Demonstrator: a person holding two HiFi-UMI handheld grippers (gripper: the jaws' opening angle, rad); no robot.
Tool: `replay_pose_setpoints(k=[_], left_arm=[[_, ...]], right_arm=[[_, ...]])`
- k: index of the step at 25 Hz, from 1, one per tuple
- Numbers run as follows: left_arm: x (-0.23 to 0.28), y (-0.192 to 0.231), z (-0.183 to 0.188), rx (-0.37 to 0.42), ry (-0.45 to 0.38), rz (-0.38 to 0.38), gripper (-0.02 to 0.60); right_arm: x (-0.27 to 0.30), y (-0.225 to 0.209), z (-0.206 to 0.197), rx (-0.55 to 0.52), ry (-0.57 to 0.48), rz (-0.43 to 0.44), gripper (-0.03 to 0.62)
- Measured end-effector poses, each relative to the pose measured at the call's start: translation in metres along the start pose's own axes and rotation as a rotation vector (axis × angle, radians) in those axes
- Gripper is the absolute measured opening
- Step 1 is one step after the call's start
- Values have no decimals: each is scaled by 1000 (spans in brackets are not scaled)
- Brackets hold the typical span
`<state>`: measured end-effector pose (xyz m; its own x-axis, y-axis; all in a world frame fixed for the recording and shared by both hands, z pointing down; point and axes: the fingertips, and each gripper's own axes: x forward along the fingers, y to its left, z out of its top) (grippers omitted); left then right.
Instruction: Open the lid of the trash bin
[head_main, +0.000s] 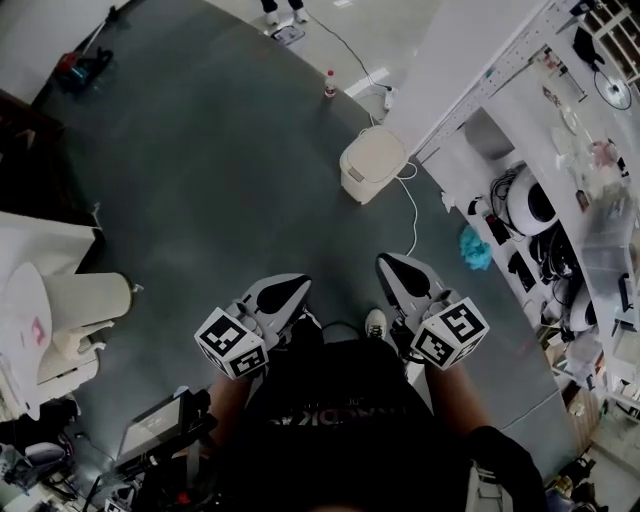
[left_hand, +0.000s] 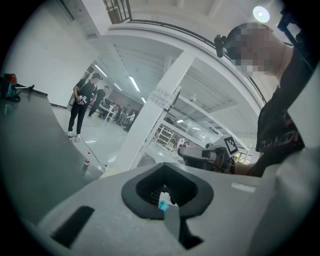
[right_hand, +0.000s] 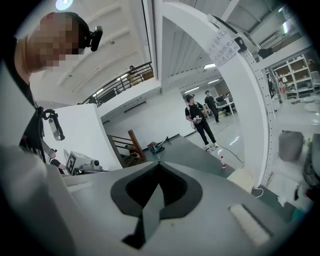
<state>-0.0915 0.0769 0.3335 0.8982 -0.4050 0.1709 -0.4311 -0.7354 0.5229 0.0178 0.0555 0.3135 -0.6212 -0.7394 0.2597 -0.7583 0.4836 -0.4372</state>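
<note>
The cream trash bin (head_main: 372, 163) stands on the dark floor beside a white pillar, its lid down; it also shows low at the right of the right gripper view (right_hand: 245, 178). Both grippers are held close to the person's body, well short of the bin. My left gripper (head_main: 288, 289) points up the head view, jaws together, nothing in them. My right gripper (head_main: 392, 266) sits beside it, also shut and empty. In each gripper view the jaws meet in one seam, left gripper (left_hand: 166, 166), right gripper (right_hand: 159, 165).
A white cable (head_main: 411, 207) runs from the bin along the floor. A small bottle (head_main: 329, 84) stands beyond the bin. Cluttered white shelves (head_main: 560, 200) line the right side. A table with white items (head_main: 60, 310) is at the left. People (right_hand: 200, 120) stand far off.
</note>
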Motion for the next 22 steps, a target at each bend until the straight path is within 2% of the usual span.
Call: replay_pose_setpoints(k=[7,11,17,22], left_arm=[[-32,41,3,32,71,-63,0],[-29,54,2,25,95,-95,0],[-10,57,5,56,119,-117,0],[5,71,13,53,127,-89,1]], right_arm=[[50,1,-2,12,-52,-126,9],[61,-13,-5,10,-54,-183,9],[68,-50,-10,-63,6,-260,9],[101,-92,-15,-92,73,-274,9]])
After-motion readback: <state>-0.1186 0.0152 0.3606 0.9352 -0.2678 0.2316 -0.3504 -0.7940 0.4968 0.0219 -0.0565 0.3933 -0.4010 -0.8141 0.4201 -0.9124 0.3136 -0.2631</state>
